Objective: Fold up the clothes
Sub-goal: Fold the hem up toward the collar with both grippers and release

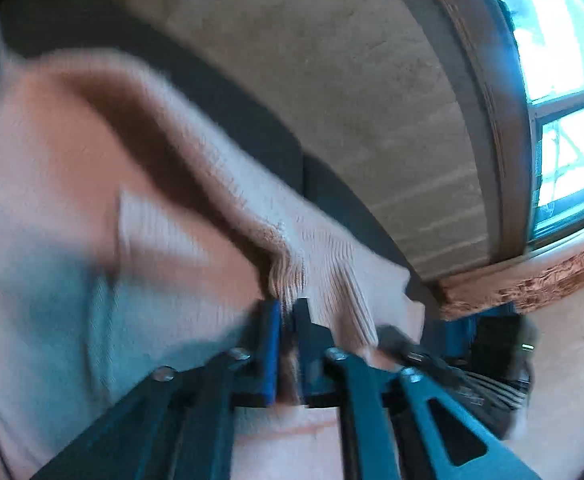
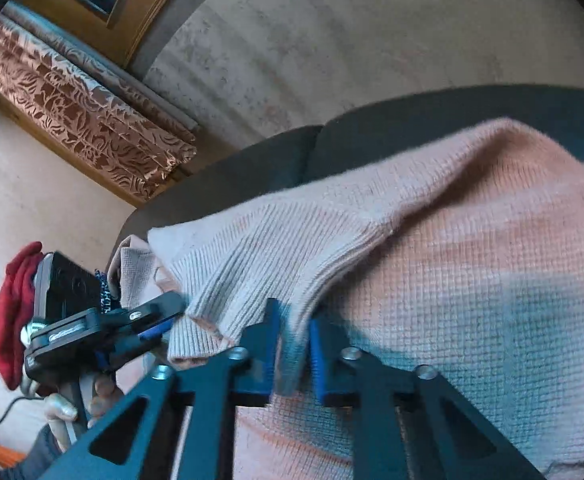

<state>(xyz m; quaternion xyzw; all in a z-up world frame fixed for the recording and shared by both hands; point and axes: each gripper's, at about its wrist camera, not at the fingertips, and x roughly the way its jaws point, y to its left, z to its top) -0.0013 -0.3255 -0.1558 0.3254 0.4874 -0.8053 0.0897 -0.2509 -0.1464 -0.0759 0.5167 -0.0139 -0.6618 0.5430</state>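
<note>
Right across both views lay the pale pink knitted sweater [image 2: 472, 264], spread over a dark grey upholstered sofa [image 2: 432, 124] with one layer folded back on itself. Its ribbed hem [image 2: 251, 252] was bunched and lifted at the near edge. The right gripper [image 2: 294, 340], black-armed with blue pads, had its jaws nearly closed on a fold of that ribbing, the knit pinched between the pads and hanging out below them. The left gripper [image 1: 287, 320], of the same make, was likewise clamped on the ribbed edge [image 1: 332, 276], a thin strip of pink fabric showing between its pads. In the right wrist view the left gripper [image 2: 163, 316] appeared just beside the hem's loose corner, held by a person's hand [image 2: 91, 396] below it. In the left wrist view the right gripper [image 1: 400, 340] showed blurred at the sweater's edge. Near the left gripper's camera body hung a dark red cloth [image 2: 11, 312]. Behind the sofa stood a rough beige plastered wall [image 2: 332, 40]. A brown patterned curtain [image 2: 83, 120] ran along the wall's left side in the right wrist view, and a bright window [image 1: 564, 100] sat at the upper right of the left wrist view.
</note>
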